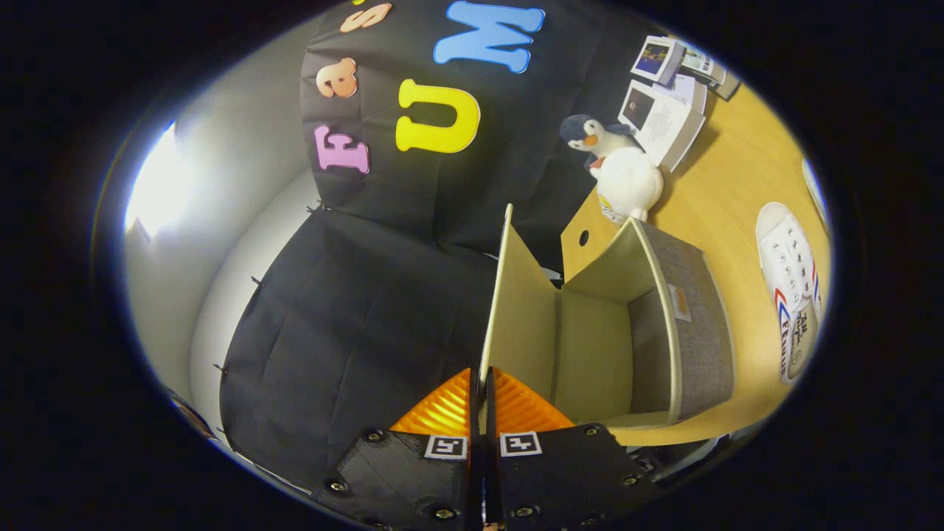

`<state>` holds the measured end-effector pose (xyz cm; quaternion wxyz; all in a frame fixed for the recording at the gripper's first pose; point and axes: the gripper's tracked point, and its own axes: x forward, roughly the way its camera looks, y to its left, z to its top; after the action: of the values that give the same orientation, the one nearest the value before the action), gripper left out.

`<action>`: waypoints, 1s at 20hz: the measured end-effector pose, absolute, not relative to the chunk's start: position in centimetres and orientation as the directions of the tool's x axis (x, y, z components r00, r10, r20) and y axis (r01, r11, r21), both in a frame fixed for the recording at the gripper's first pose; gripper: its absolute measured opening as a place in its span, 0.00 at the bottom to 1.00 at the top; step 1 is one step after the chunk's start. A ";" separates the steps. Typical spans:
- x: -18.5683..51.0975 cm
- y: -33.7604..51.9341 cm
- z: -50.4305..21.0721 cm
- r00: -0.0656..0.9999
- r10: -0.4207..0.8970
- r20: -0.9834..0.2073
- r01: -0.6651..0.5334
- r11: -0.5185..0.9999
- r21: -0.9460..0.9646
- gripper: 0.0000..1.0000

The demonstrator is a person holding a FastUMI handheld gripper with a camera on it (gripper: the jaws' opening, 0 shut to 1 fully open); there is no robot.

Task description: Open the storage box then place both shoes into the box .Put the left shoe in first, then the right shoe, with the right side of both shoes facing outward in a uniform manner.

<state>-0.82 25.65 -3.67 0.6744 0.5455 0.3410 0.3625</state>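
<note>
The grey fabric storage box (700,324) stands on the wooden table, its beige inside bare. Its lid (512,310) is swung up and stands on edge, seen from its thin side. My gripper (483,383) is shut on the lid's free edge, one finger on each face of the panel. A white sneaker (793,287) with red and blue stripes lies on the table beyond the box's far grey side, apart from it. The view is tilted, so the table runs up the right side.
A plush penguin (616,166) sits behind the box at the back of the wooden table (737,184). Open booklets (664,110) lie further back. The black cloth wall hangs close behind the lid, and a white wall shows beside it.
</note>
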 end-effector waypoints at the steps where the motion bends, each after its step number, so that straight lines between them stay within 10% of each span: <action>1: -0.9 26.5 -3.3 0.495 0.867 -0.060 -0.127 0.140 0.982 0.02; 17: -1.6 38.8 -1.5 0.406 0.907 -0.108 -0.261 0.229 0.938 0.05; 19: -0.7 39.5 -1.9 0.420 0.898 -0.134 -0.284 0.270 0.920 0.12; 20: -0.4 39.9 -2.1 0.430 0.892 -0.144 -0.301 0.291 0.908 0.42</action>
<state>-0.41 39.87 -2.13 0.7271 0.4314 0.3422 0.4101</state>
